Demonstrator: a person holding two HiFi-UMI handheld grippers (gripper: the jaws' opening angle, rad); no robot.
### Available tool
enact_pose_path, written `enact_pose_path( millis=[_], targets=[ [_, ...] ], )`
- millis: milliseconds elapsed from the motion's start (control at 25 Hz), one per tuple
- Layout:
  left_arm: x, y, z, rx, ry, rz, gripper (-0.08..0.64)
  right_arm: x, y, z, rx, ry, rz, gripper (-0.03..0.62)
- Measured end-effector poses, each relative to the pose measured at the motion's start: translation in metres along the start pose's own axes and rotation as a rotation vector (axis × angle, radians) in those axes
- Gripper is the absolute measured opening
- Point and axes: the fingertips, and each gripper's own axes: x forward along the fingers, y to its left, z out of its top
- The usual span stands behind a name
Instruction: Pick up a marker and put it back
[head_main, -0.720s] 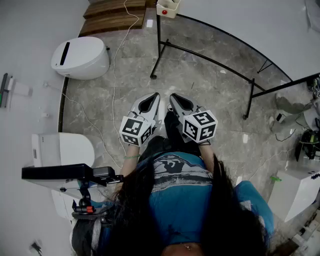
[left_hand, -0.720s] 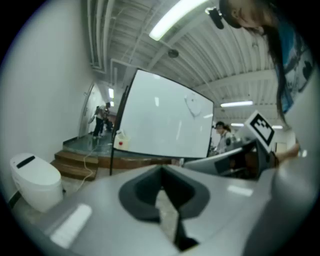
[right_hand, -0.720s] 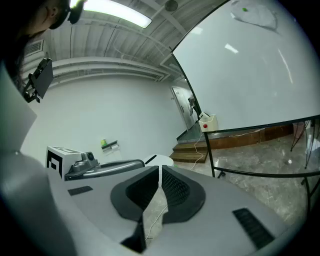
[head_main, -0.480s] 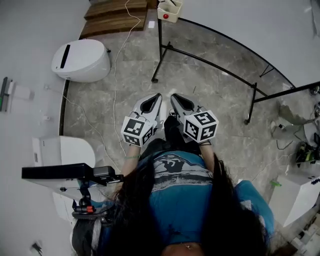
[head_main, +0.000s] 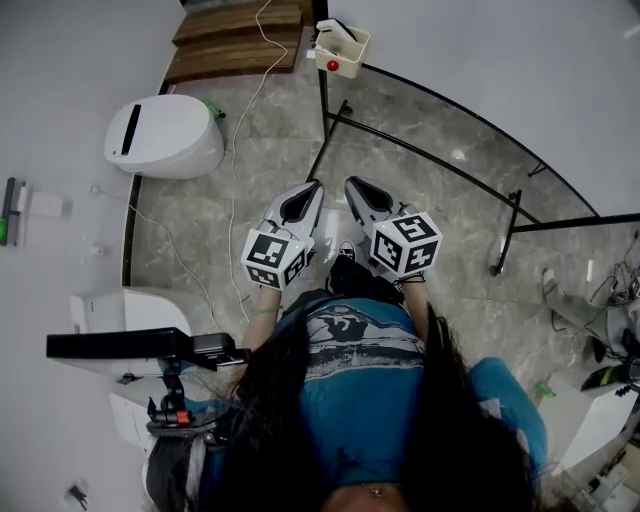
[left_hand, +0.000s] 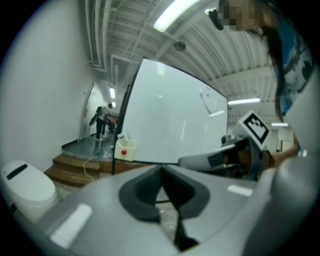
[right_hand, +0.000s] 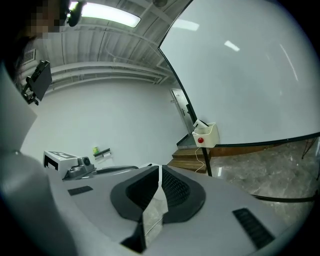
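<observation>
A cream box (head_main: 340, 47) with a red dot hangs at the lower left corner of the whiteboard (head_main: 500, 70). Something pale with a dark part stands in it; I cannot tell whether it is a marker. The box also shows in the left gripper view (left_hand: 124, 148) and the right gripper view (right_hand: 206, 135), far ahead of both grippers. My left gripper (head_main: 311, 188) and right gripper (head_main: 350, 183) are held side by side at waist height over the floor. Both are shut with nothing between the tips (left_hand: 161, 170) (right_hand: 159, 168).
The whiteboard's black stand legs (head_main: 420, 130) cross the stone floor ahead. A rounded white appliance (head_main: 165, 135) sits at the left, wooden steps (head_main: 235, 40) lie behind it, and a white cable (head_main: 232, 170) trails over the floor. A black arm on a stand (head_main: 130, 345) is close at my left.
The view has shifted toward the whiteboard: the cream box now shows fully and lower in the frame. Both grippers kept their place side by side and stayed shut.
</observation>
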Motion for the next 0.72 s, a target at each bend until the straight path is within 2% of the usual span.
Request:
enact_pose_path(
  millis=[360, 720],
  targets=[
    [0.06, 0.032, 0.017, 0.01, 0.008, 0.023, 0.003, 0.043, -0.046, 0.035, -0.003, 0.0, 0.042, 0.028],
    [0.094, 0.054, 0.022, 0.013, 0.038, 0.025, 0.003, 0.071, -0.075, 0.046, 0.03, 0.01, 0.053, 0.028]
  ],
)
